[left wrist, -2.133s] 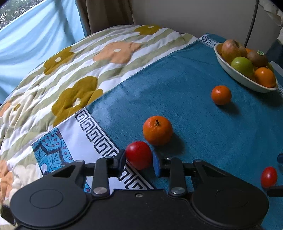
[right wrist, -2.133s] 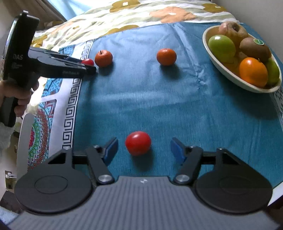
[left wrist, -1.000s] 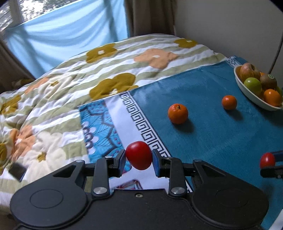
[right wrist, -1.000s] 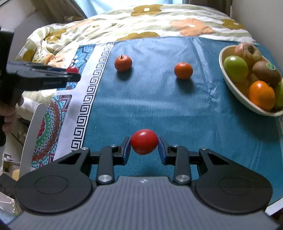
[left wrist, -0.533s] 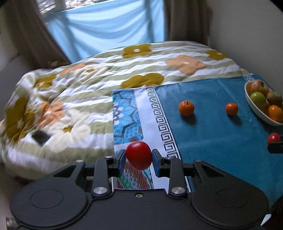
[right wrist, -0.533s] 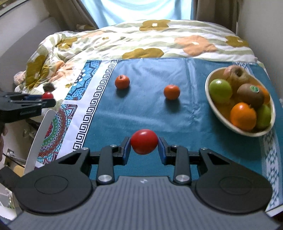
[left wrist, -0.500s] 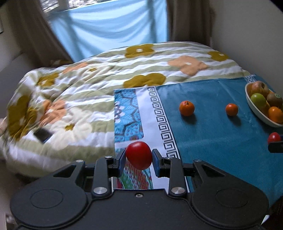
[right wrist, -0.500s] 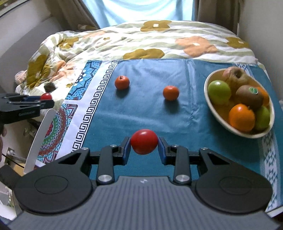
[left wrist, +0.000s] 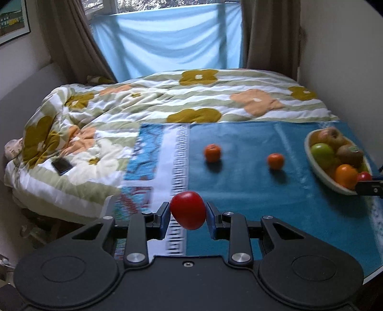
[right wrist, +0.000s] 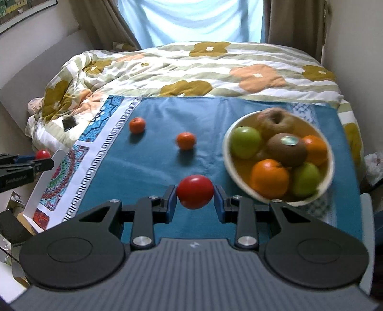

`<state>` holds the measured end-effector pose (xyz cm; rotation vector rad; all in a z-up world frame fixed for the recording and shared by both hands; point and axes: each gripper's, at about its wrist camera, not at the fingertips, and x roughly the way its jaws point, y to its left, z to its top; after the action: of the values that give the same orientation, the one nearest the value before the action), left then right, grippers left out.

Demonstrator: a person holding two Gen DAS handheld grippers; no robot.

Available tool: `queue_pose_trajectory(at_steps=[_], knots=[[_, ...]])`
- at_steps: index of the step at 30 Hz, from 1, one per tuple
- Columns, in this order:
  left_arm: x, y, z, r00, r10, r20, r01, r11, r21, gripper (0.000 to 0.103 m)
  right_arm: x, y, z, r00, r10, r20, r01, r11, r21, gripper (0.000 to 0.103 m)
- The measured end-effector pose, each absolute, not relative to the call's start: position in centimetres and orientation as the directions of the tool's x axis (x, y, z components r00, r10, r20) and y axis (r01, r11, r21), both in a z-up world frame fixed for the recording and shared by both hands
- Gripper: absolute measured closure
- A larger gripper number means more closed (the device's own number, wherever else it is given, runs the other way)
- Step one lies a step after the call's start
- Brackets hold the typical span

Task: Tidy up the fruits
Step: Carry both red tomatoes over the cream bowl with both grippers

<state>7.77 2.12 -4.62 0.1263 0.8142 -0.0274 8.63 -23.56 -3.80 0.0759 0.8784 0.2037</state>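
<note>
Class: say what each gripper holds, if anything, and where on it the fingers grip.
Left gripper pinches a red tomato across its sides; right gripper likewise clamps another tomato.

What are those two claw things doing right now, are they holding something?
Left gripper: closed on a red tomato, held above the cloth.
Right gripper: closed on another red tomato, next to the fruit bowl.

Right gripper (left wrist: 368,184): cut off by right edge of left wrist view; only a dark tip shows.
Left gripper (right wrist: 36,160): cut off by left edge of right wrist view.
Bowl (right wrist: 318,196): blurred at lower right; near rim hidden behind a gripper finger.
Cloth border (left wrist: 177,167): motion-smeared, centre-left; pattern unreadable.
Picture (left wrist: 13,21): cropped, upper left.
</note>
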Motion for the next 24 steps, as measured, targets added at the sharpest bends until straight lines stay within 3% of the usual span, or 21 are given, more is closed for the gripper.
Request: queue_pose_trajectory(at_steps=[24], knots=[[13.2,-18.3,-6.1,0.681,-0.205,-0.703,0.331,0.943,0.045,0.068,12.6,-38.9,-4.3,0.687,0.126,-0.716,-0.085,0.992,0.093,0.055]])
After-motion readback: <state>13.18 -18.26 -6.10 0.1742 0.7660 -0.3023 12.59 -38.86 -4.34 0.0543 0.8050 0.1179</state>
